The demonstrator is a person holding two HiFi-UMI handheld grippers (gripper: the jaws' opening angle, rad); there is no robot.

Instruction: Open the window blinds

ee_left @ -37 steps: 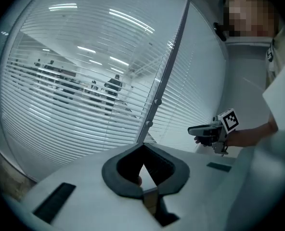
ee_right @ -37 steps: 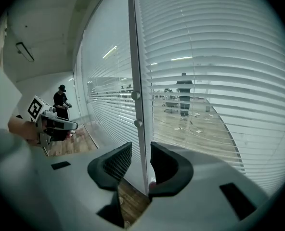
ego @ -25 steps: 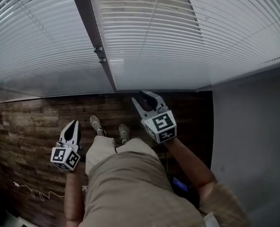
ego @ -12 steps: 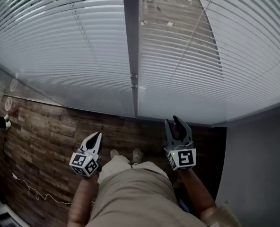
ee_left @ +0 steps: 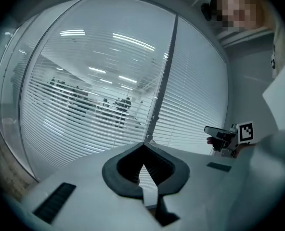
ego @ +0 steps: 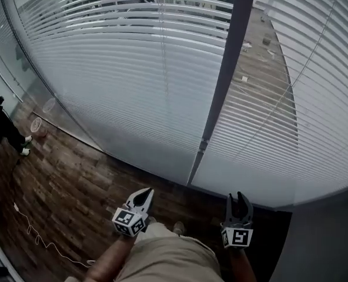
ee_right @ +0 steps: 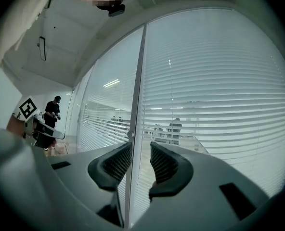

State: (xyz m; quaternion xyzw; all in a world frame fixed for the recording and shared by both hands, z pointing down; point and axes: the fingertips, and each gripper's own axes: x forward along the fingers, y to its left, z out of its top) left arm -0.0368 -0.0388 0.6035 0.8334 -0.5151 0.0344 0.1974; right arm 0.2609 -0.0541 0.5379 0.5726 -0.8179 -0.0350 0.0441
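Note:
White slatted blinds (ego: 133,69) cover the glass wall, and a dark upright mullion (ego: 221,81) splits them into two panels. The room behind shows faintly between the slats. My left gripper (ego: 147,191) is held low in front of the left panel, shut with nothing in it; its tips (ee_left: 144,145) meet in the left gripper view. My right gripper (ego: 238,196) is held to the right of it, open and empty. In the right gripper view its jaws (ee_right: 141,145) frame the mullion (ee_right: 138,81) from a distance. Neither gripper touches the blinds.
Dark wooden floor (ego: 62,175) runs along the foot of the glass. A white cable (ego: 39,237) lies on it at the left. A person in black (ego: 0,125) stands at the far left. A grey wall (ego: 333,239) closes the right side.
The head view has tipped upward, so the blinds fill more of it and both grippers sit lower in frame. Both grippers have risen; the right one now points straight at the blinds.

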